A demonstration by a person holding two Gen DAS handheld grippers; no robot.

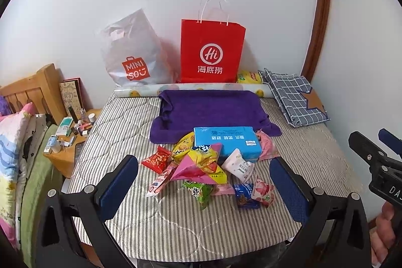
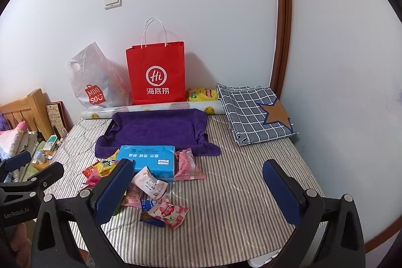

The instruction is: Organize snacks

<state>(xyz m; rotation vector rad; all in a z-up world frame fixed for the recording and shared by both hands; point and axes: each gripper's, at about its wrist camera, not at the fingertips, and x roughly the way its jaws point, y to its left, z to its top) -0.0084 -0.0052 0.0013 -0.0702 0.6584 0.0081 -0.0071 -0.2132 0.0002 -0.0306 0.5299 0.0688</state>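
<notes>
A loose pile of small foil and plastic snack packets [image 1: 201, 167] lies on the striped cover, near the front edge. A red packet [image 1: 155, 159] is at the left; yellow [image 1: 204, 160], pink [image 1: 192, 168] and green [image 1: 197, 190] ones overlap in the middle. A white packet [image 1: 238, 165] leans on a flat blue box [image 1: 227, 141] behind. A dark blue packet [image 1: 245, 195] and a strawberry-printed one [image 1: 263, 192] lie at the right.

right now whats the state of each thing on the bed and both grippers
left gripper: jaws open, empty
right gripper: jaws open, empty
red paper carrier bag: upright, top open
grey plastic shopping bag: leaning on wall
purple towel: spread flat
blue tissue pack: flat, sealed
loose snack packets: heaped, unsorted
checked folded cloth: folded flat
</notes>
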